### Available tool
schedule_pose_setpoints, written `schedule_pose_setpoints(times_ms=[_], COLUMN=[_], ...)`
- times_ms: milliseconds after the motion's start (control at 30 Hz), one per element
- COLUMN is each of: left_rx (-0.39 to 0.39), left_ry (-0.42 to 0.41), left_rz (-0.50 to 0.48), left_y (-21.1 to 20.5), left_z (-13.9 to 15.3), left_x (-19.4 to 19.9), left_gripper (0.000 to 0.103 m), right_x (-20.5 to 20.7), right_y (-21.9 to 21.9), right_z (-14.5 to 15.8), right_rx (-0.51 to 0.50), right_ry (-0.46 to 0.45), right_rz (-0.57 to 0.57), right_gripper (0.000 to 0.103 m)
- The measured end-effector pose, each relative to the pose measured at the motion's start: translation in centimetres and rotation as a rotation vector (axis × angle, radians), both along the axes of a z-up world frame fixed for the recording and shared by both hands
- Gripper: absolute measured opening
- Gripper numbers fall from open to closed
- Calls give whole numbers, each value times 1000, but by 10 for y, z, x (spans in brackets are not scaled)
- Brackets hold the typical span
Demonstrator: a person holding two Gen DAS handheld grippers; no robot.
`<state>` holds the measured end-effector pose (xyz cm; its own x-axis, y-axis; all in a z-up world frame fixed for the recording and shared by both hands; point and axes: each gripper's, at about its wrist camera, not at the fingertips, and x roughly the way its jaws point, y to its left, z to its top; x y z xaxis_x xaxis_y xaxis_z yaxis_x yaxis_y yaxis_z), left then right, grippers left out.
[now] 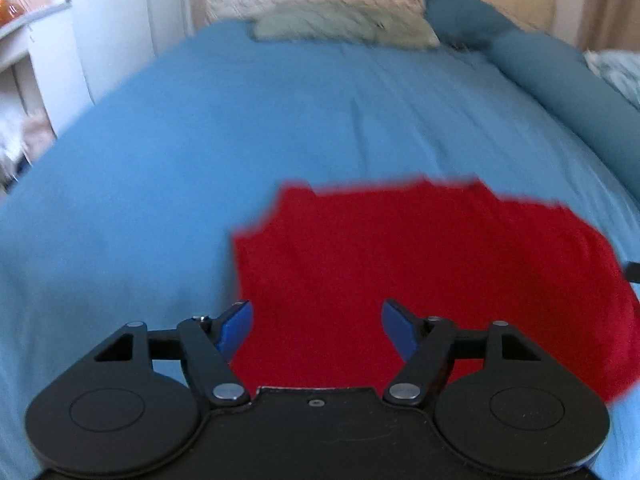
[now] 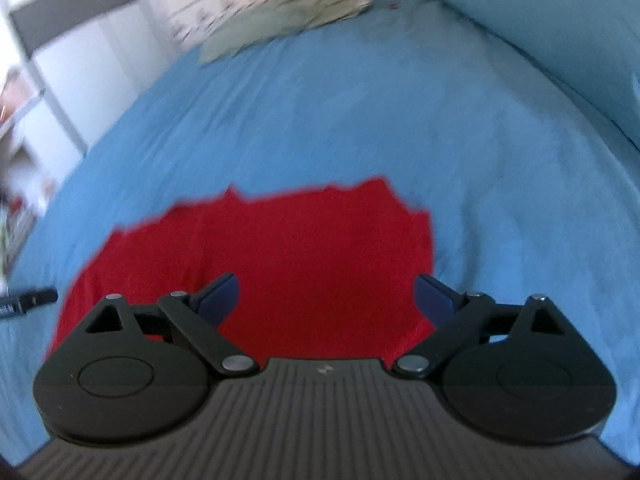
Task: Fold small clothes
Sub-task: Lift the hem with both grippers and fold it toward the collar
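Observation:
A red garment [image 1: 420, 264] lies spread flat on the blue bedsheet [image 1: 200, 140]. In the left wrist view my left gripper [image 1: 316, 318] is open and empty, hovering over the garment's near left part. In the right wrist view the same red garment [image 2: 280, 256] lies below my right gripper [image 2: 326, 294], which is open and empty over its near right part. The left gripper's tip [image 2: 28, 300] shows at the left edge of the right wrist view. Both views are blurred.
A pale green pillow [image 1: 344, 26] and a dark blue pillow [image 1: 460, 12] lie at the head of the bed. A blue bolster [image 1: 568, 92] runs along the right side. White furniture [image 1: 36, 68] stands left of the bed.

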<state>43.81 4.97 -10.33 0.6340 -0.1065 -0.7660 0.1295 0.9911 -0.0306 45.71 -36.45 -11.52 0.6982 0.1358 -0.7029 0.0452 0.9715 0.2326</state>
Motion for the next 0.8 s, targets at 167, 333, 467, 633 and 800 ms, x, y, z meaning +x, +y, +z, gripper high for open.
schedule_pose_setpoints(times_ms=[167, 333, 467, 633, 800], left_rx=[28, 88, 122, 114, 96], left_ry=[114, 119, 92, 44, 64], left_rz=[14, -30, -30, -102, -164], left_y=[0, -5, -5, -30, -64], left_z=[-43, -39, -15, 25, 31], left_x=[-10, -14, -22, -32, -27], left_gripper=[80, 82, 83, 94, 94], right_x=[-6, -26, -50, -66, -59], right_y=[11, -19, -29, -38, -44], right_z=[-37, -47, -20, 3, -12], right_rx=[-73, 20, 36, 20, 45], right_ry=[116, 142, 84, 90, 143], right_rz=[-58, -191, -182, -106, -111], right_gripper=[103, 103, 103, 103, 103])
